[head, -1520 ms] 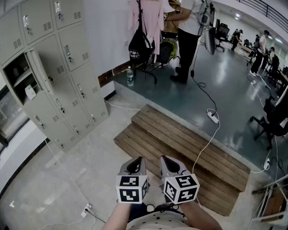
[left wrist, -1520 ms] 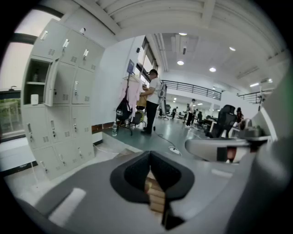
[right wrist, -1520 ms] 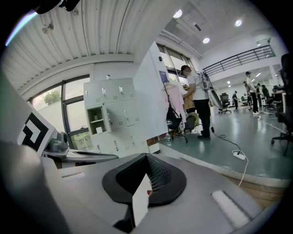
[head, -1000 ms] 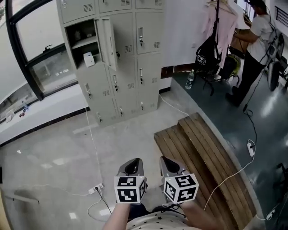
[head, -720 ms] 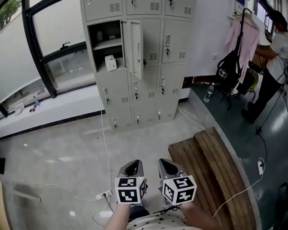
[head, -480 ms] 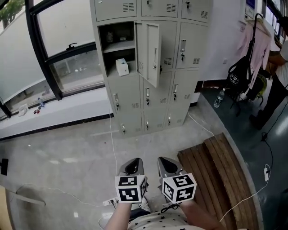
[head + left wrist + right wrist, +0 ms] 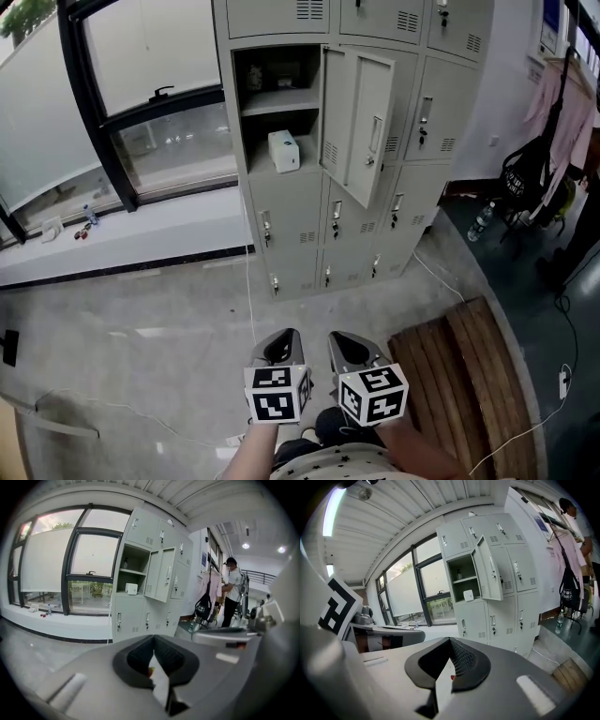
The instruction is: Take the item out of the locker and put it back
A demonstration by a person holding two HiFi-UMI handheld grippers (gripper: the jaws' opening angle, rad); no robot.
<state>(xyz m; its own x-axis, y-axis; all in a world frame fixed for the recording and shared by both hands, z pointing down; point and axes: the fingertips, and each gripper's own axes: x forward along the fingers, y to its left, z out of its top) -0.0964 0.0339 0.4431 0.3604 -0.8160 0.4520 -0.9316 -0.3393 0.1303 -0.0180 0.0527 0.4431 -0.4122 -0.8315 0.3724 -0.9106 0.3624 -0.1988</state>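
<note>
**Approach to the open locker, both tools closed and empty**

The item, a small white box, sits on the lower shelf of the one open compartment of the locker. It is well ahead of both tools and higher than their tips. The compartment's door stands swung out toward the right tool's side, so the shelf can be reached straight from the front.

The left tool and the right tool are held side by side close to the person's body. Both point across the floor at the locker. Each tool's own view shows its jaws pressed together with nothing between them. This looks like a carrying posture, probably because no grasp is due until the shelf is within reach.

The task appears to be at its approach stage, with the box not yet taken out. The next move calls for closing the gap and parting one tool's jaws in front of the box.

A white cable runs down the locker front ahead of the left tool. Wooden steps lie just outside the right tool. Both may be hazards underfoot.
</note>
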